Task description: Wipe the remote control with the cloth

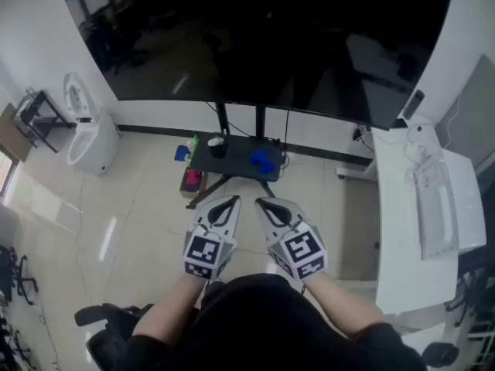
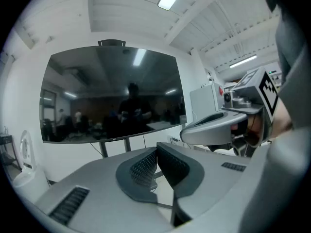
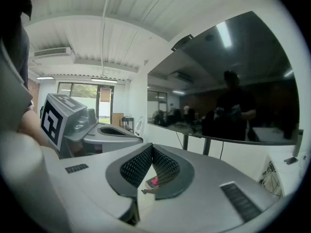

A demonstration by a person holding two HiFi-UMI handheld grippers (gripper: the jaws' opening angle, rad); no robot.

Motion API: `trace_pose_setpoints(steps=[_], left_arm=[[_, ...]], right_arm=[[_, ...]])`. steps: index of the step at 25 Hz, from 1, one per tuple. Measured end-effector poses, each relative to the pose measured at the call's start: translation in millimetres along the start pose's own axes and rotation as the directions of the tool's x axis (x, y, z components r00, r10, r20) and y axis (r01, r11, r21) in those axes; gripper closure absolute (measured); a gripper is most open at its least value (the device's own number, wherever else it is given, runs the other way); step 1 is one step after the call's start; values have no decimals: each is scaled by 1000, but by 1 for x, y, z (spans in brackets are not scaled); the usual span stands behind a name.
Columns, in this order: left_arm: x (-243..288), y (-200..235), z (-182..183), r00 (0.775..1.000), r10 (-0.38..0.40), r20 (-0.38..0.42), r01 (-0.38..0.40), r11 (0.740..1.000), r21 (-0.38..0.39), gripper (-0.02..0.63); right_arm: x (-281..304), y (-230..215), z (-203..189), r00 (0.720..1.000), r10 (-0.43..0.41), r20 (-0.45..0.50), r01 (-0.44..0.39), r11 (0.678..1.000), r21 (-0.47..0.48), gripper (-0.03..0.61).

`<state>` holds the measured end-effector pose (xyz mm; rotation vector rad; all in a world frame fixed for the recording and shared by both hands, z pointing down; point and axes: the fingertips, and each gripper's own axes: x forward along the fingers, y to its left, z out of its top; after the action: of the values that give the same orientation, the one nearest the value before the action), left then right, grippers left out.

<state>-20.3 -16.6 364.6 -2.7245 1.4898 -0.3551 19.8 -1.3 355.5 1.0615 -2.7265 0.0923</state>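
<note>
Head view, left to right. A dark metal rack [image 1: 35, 118] stands at 10 o'clock by the wall, with a white toilet-like fixture [image 1: 83, 134] just beside it at its 3 o'clock. A big dark screen [image 1: 263, 37] fills 12 o'clock, on a black stand [image 1: 240, 120].

A low black table [image 1: 232, 163] sits at the stand's foot, just above frame centre.
- A blue item [image 1: 182, 154] and a green bottle [image 1: 194, 142] are at its 9 o'clock edge.
- A small dark-and-white item [image 1: 216, 141] is at its 11 o'clock. It may be the remote control, but it is too small to tell.
- The blue cloth [image 1: 264, 161] lies bunched at the table's 3 o'clock side, apart from that item.
- A box [image 1: 191, 179] with something red in it is on the floor at the table's 7 o'clock.

The left gripper [image 1: 230, 202] is at the table's 6 o'clock, held close to the person's body and pointing to 12 o'clock. Its jaws are pressed together, ribbed pads meeting at the tip with nothing between them.

The right gripper [image 1: 264, 202] is just beside it at its 3 o'clock, with the two grippers' tips near each other but apart. Its jaws are also pressed together and empty; only a far speck of red shows through the slit under the pads. Both grippers are well short of the cloth and touch nothing.

A white desk [image 1: 402, 230] runs along 3 o'clock, with flat white gear [image 1: 437, 207] lying on it.
</note>
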Motion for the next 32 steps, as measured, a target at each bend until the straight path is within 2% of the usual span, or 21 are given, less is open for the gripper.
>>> trace_pose_setpoints(steps=[3,6,14,18,21,25,32], left_arm=[[6,7,-2,999,49,-22,-50,998,-32,614],[18,27,-15,994,87,-61,-89,995,-38,571],[88,130,-80,965,158,-210,-191,970,-148,387],[138,182,-121,939,181,-294,-234,959,-158,340],[177,221,-155,916,193,-352,-266,949,-172,291],[228,261,-209,878,179,-444,-284,942,-181,291],[297,300,-299,803,128,-582,-260,954,-149,290]], right_arm=[[-3,-6,-6,1000,4,-14,-4,1000,5,569],[1,-12,-11,999,10,-32,-9,1000,26,569],[52,-42,-34,995,23,-94,-19,999,49,569],[94,-61,-59,986,30,-164,-19,997,70,569],[131,-72,-76,975,43,-217,-21,994,104,545],[174,-88,-96,960,56,-275,-11,987,162,543],[222,-103,-125,945,47,-325,27,975,221,543]])
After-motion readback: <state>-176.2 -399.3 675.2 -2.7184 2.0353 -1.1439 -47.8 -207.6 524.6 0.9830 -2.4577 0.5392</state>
